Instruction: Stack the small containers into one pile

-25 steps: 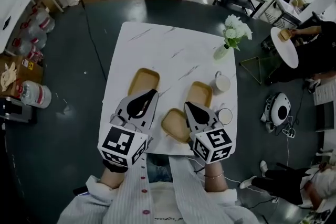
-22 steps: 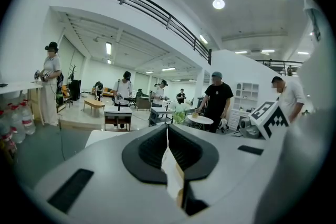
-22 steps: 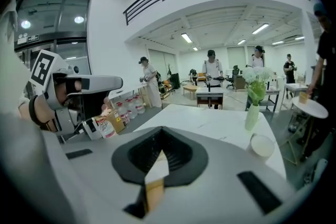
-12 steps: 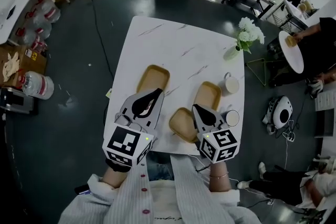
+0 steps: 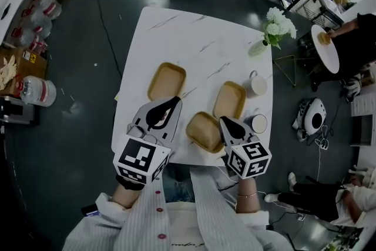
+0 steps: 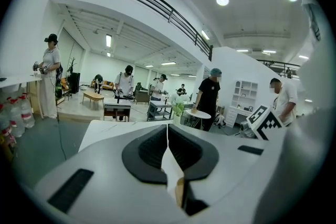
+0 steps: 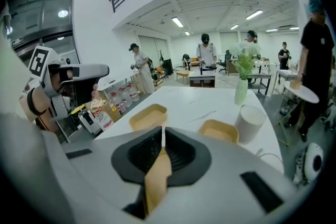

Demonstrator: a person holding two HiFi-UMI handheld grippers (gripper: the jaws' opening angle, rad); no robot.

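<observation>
Three tan small containers are in the head view. One container [image 5: 166, 80] lies at mid-left of the white table [image 5: 194, 38], another [image 5: 230, 99] at mid-right. The third container [image 5: 202, 131] sits near the front edge, and my right gripper [image 5: 226, 125] is shut on its right rim. In the right gripper view that rim [image 7: 156, 176] shows as a tan strip between the closed jaws of the right gripper [image 7: 164, 136], with the other two containers [image 7: 148, 115] [image 7: 219, 130] beyond. My left gripper [image 5: 158, 117] [image 6: 168, 131] hovers left of the held container, shut and holding nothing.
A white mug [image 5: 255, 84] and a small round cup [image 5: 257, 123] stand by the table's right edge. A vase of white flowers [image 5: 267, 38] is at the far right corner. Water bottles [image 5: 36, 91] lie on the floor at left. People stand at other tables.
My right gripper has sunk slightly with the container still in its jaws. The left gripper has stayed where it was. The head view has shifted a little.
</observation>
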